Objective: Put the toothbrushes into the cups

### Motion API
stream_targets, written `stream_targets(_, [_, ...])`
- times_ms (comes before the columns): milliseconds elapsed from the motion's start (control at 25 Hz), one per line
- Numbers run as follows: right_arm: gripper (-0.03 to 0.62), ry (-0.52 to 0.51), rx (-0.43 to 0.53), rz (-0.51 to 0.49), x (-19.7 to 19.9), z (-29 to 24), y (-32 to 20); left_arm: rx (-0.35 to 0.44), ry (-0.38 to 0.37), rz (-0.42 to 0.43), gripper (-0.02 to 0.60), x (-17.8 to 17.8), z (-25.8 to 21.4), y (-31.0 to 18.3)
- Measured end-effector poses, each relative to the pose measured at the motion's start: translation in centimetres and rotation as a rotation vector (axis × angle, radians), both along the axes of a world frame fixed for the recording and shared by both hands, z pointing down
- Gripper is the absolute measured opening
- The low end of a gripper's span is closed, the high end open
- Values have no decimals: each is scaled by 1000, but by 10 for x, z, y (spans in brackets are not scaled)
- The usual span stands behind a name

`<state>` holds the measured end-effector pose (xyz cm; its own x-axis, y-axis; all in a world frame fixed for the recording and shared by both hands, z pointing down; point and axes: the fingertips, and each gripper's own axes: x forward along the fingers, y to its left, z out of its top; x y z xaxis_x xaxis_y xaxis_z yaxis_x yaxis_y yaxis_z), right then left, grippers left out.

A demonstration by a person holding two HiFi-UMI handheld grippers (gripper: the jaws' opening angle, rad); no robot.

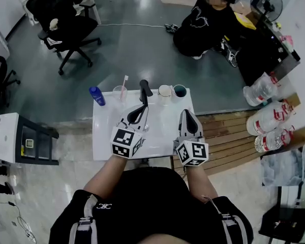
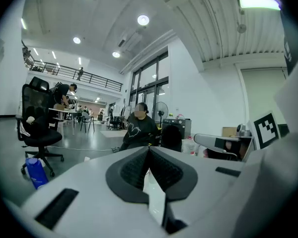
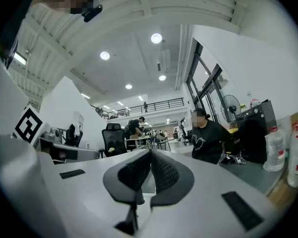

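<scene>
Camera setup: one overhead, two riding the grippers
Head view looks steeply down from above onto the white table (image 1: 104, 136); left gripper (image 1: 140, 111) and right gripper (image 1: 189, 114) views sit close behind their own jaws, facing level across the hall; all three share the seated person in black (image 1: 206, 27).

The near part of the table (image 1: 104, 144) lies bare, so I can pass freely there. Along its far edge stand a blue bottle (image 1: 96, 95), a clear cup (image 1: 120, 93), a white cup (image 1: 165, 92) and a dark cup (image 1: 180, 90). The black toothbrush (image 1: 144, 88) in my left gripper (image 1: 142, 108) fills the gap between the clear and white cups.
</scene>
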<state>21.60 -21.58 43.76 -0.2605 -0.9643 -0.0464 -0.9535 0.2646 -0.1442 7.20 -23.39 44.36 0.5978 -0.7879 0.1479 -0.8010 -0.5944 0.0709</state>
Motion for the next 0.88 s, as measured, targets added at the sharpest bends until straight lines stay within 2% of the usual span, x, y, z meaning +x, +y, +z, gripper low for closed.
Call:
stream_targets(400, [12,8,-11,10,4,1,17,-18,16,13,12,6,5,16])
stream_targets(760, [12,9,-57,104,49,18,15,-32,7,27,12,20,11,23])
stream_targets(880, [80,36,-114,118,67,34,8,-44,-3,25,12,21,17,26])
